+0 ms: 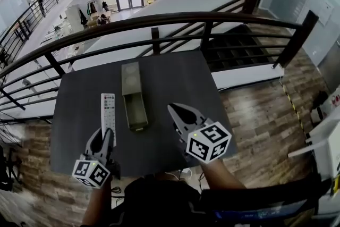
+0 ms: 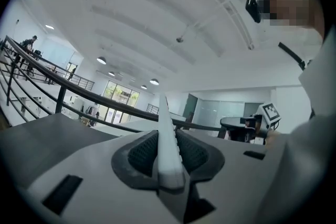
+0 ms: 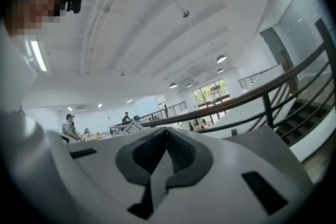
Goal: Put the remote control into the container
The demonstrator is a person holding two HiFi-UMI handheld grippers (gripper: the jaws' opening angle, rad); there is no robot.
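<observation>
Head view, remote control, long, slim, white, buttons upward

We find no text we can read: the remote control shows print too small, and the marker cubes carry only patterns.

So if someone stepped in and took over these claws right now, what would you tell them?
Left claw: closed on the remote, which is held on its edge, left of the container.
Right claw: closed, empty, right of the container.
Container: in the middle of the dark table; the remote is not in it.
Done: remote gripped.
Left: bring the remote over the container and let it go inside.
</observation>
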